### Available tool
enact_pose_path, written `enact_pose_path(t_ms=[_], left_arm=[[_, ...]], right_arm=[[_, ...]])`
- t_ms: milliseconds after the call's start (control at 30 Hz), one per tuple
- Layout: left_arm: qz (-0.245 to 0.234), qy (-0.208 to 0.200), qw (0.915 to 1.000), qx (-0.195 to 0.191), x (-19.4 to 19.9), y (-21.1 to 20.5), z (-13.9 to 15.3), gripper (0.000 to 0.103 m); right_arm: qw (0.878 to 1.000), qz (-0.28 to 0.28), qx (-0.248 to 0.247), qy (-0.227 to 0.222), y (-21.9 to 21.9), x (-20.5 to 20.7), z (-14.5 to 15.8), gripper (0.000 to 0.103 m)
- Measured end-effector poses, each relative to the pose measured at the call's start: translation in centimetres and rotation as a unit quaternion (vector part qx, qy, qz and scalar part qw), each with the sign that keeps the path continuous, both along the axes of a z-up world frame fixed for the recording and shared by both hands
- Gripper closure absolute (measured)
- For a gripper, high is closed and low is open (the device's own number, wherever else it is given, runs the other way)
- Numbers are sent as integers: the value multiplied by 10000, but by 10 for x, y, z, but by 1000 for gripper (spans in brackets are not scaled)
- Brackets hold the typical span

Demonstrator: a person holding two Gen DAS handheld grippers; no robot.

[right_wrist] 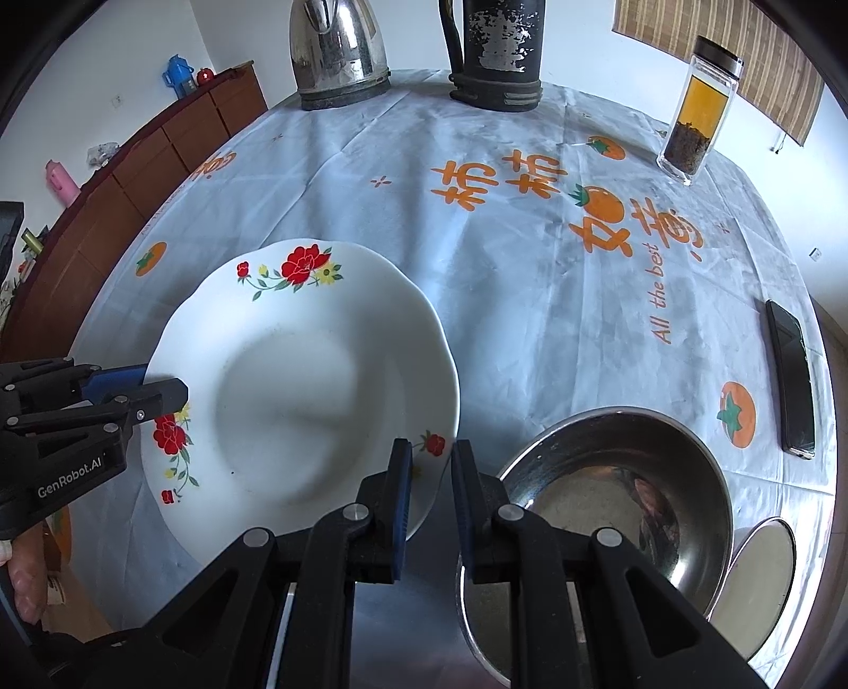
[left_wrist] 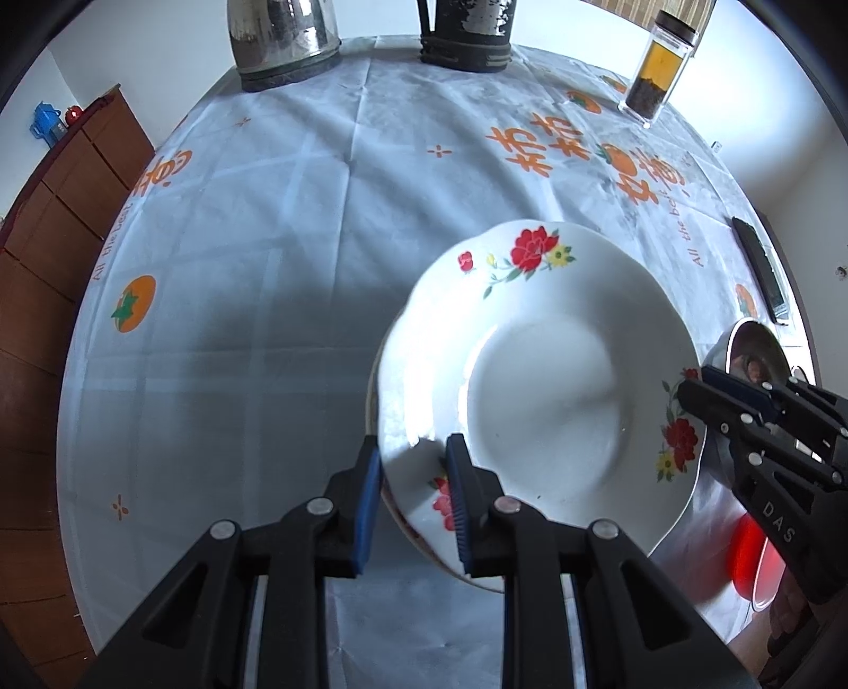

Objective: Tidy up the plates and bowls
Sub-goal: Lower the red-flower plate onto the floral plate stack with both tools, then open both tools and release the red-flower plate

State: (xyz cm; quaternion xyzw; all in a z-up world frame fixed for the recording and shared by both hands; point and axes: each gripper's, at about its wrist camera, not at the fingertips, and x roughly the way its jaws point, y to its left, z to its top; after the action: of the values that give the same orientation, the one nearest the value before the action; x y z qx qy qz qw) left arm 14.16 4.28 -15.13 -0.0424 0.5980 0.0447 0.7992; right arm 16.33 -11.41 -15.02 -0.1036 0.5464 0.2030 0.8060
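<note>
A white plate with red flowers sits tilted on top of another plate whose rim shows beneath it. My left gripper is shut on the white plate's near-left rim. In the right wrist view the same plate is at the left, with the left gripper on its left rim. My right gripper stands with a narrow gap at the plate's right rim, holding nothing, beside a steel bowl.
A steel kettle, a dark thermos and a glass tea jar stand at the table's far side. A phone lies at the right edge. A second steel bowl is near right. A wooden cabinet stands left.
</note>
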Motion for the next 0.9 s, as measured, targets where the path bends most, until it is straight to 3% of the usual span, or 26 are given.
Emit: enact_pose_path(t_ms=[900], left_arm=[[143, 201, 9996, -127, -3, 8, -12, 79]], right_arm=[[10000, 85, 0, 36, 7, -2, -5, 88]])
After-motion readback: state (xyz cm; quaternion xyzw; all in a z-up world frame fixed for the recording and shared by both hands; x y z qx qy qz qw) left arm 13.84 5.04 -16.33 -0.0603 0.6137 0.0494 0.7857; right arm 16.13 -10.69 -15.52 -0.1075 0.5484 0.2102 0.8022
